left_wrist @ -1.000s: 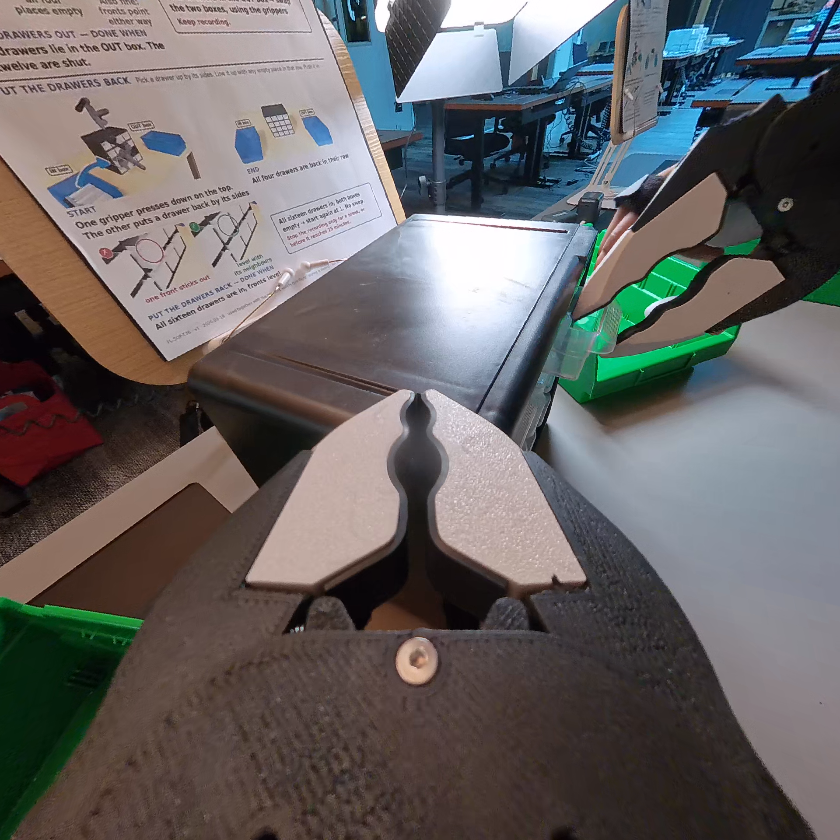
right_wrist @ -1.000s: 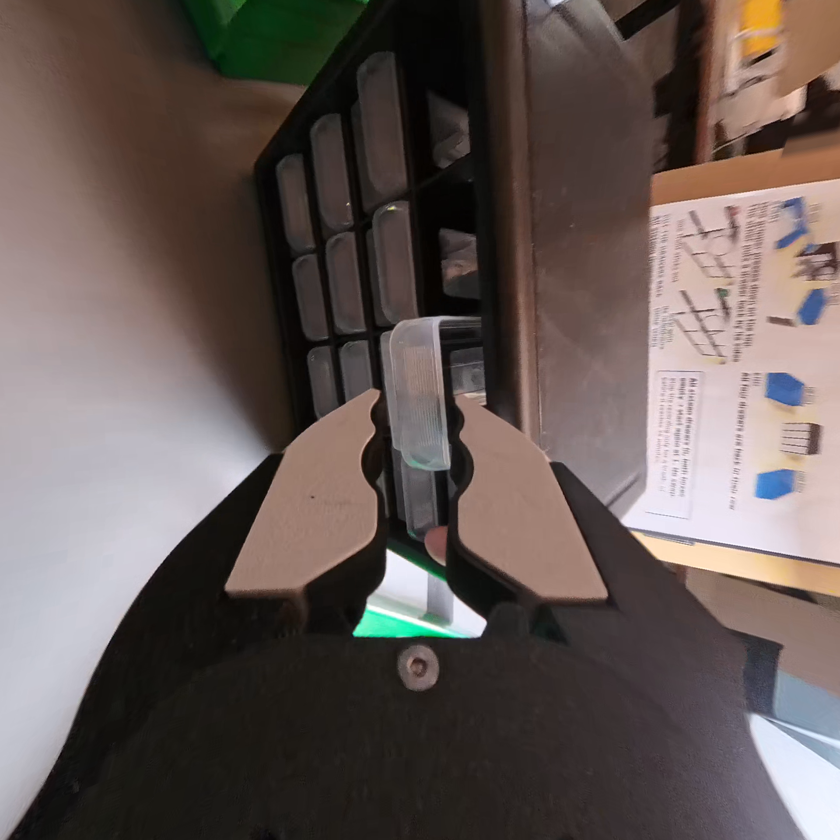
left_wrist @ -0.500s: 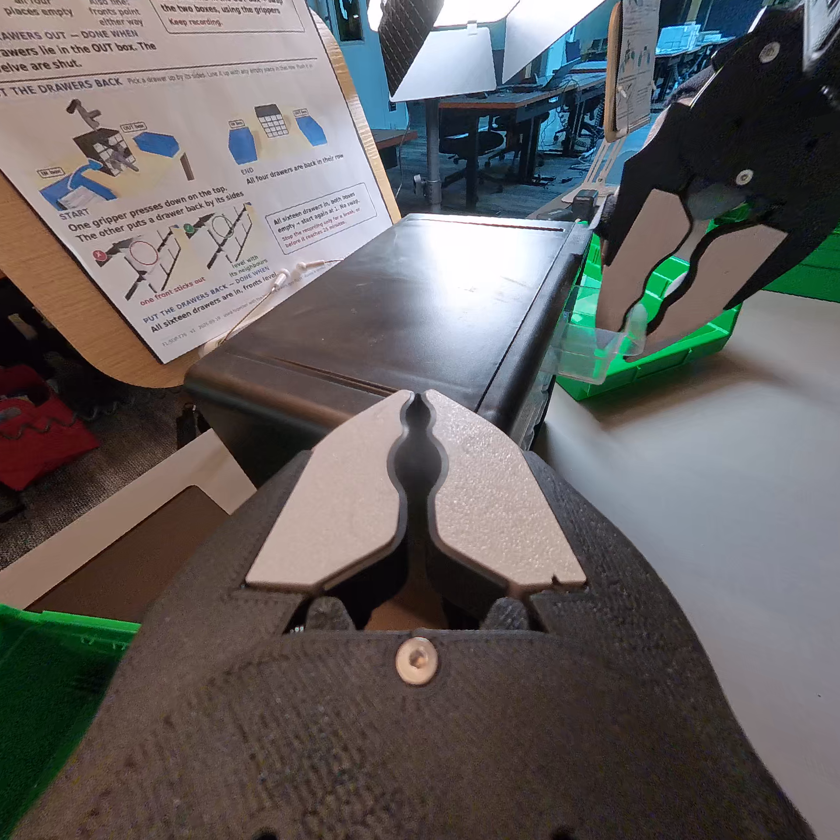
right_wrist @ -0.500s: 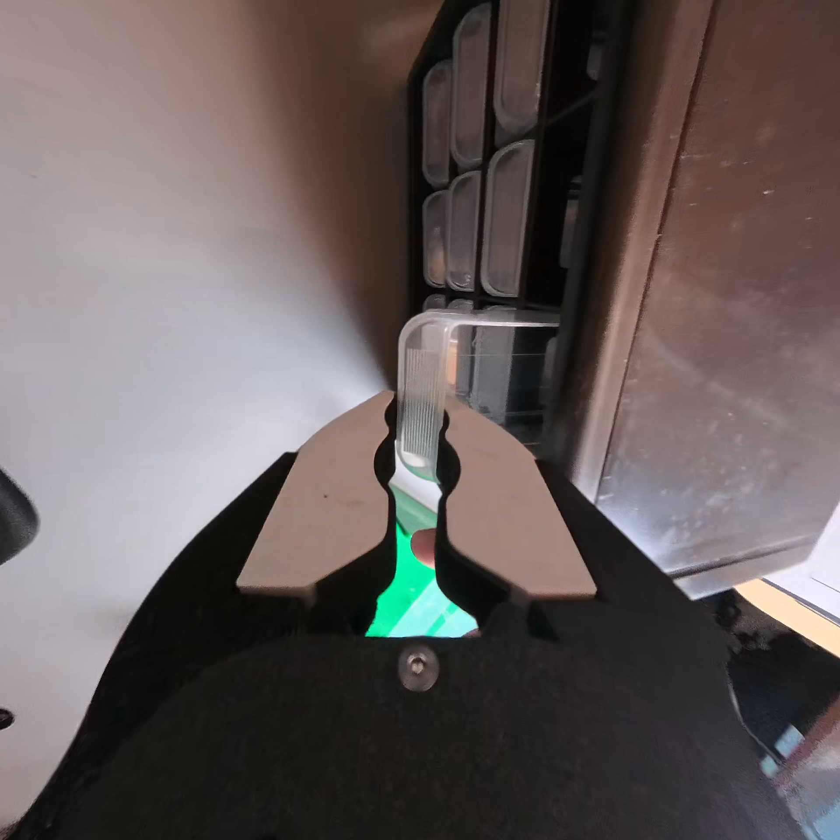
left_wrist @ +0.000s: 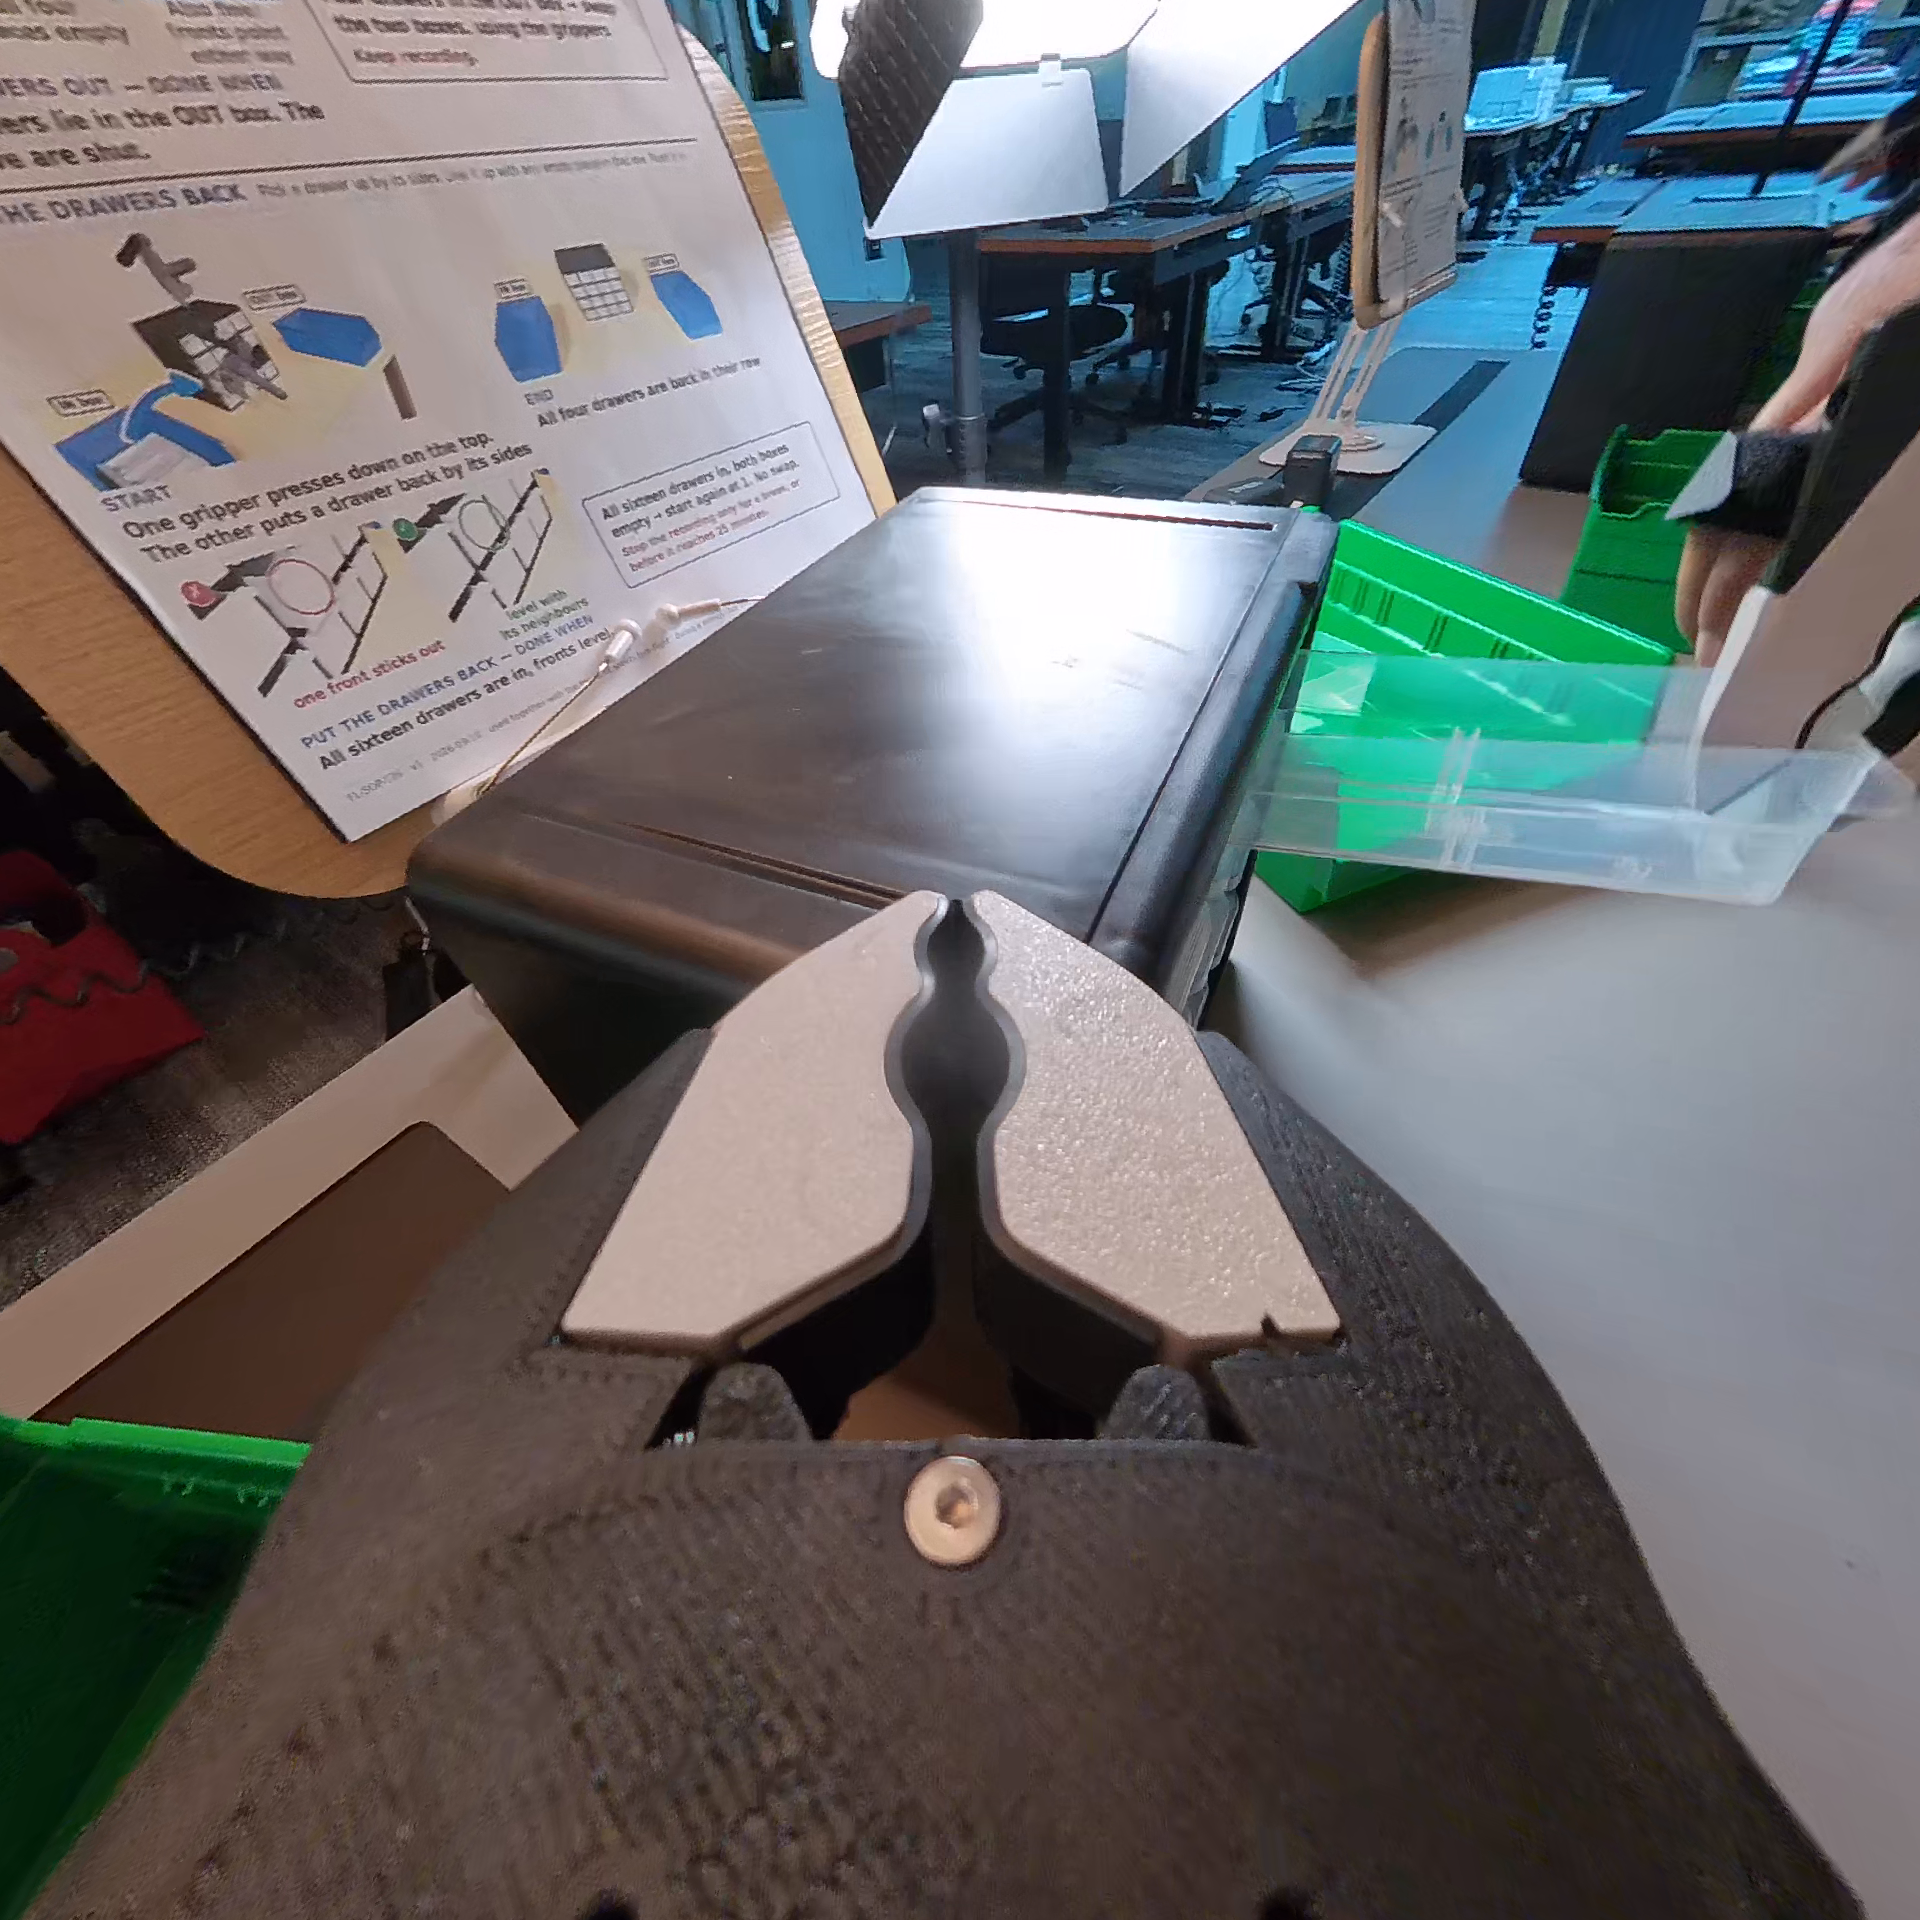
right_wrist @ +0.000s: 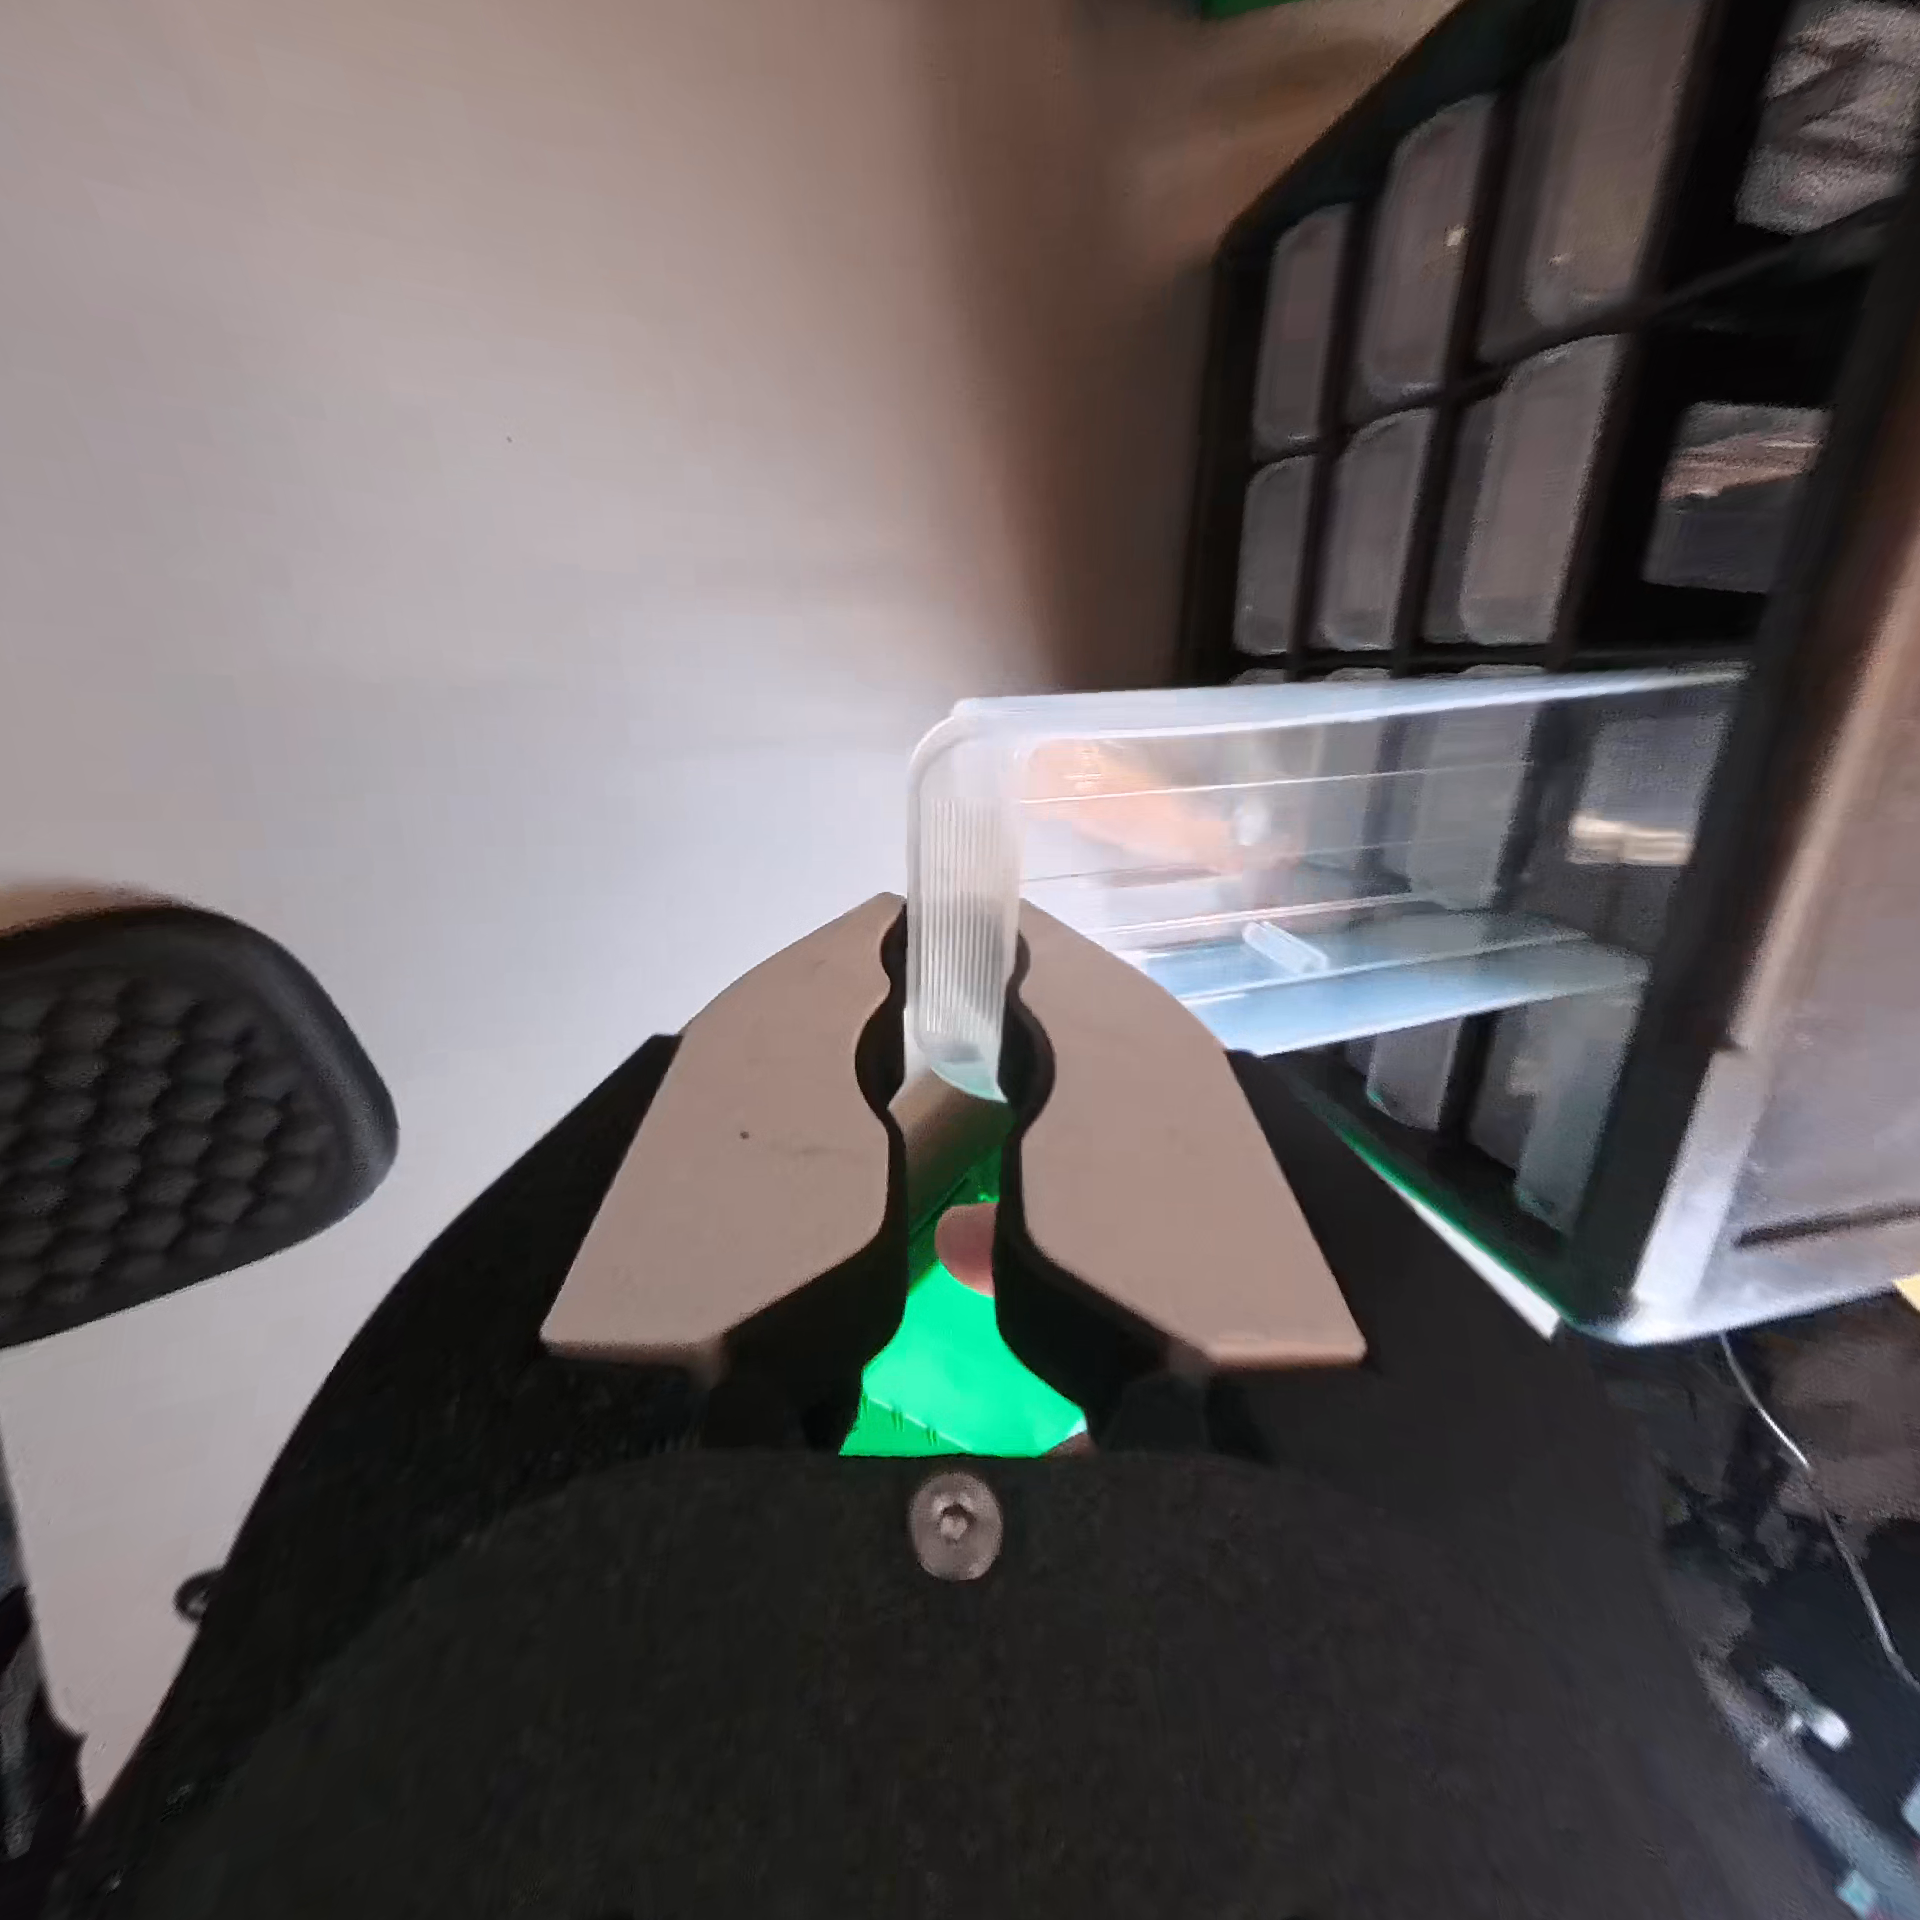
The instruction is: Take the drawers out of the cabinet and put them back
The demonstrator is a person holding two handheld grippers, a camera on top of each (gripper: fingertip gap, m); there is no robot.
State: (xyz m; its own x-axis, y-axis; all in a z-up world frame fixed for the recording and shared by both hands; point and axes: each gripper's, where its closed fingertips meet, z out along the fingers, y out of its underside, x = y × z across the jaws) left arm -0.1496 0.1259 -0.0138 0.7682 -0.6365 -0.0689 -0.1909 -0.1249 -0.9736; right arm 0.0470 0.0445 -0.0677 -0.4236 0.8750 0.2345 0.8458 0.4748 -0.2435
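Note:
The black cabinet [left_wrist: 935, 675] stands on the grey table; its front grid of clear drawers shows in the right wrist view [right_wrist: 1455, 364]. My left gripper [left_wrist: 951, 914] is shut and empty, its tips resting at the cabinet's near top edge. My right gripper [right_wrist: 951, 935] is shut on the ribbed front handle of a clear drawer [right_wrist: 1299, 862], which is pulled most of the way out of the cabinet. In the left wrist view this drawer [left_wrist: 1538, 769] sticks out to the right, with the right gripper [left_wrist: 1787, 686] at its far end.
A green bin [left_wrist: 1455, 634] lies behind the drawer and another green bin [left_wrist: 94, 1579] sits at the lower left. An instruction board [left_wrist: 364, 395] leans beside the cabinet. A person's hand [left_wrist: 1849, 343] holds the right gripper. The left gripper's body [right_wrist: 156, 1101] shows at the right wrist view's left edge.
My right gripper has drawn the clear drawer far out of the cabinet, away from its front. My left gripper has stayed shut on the cabinet top.

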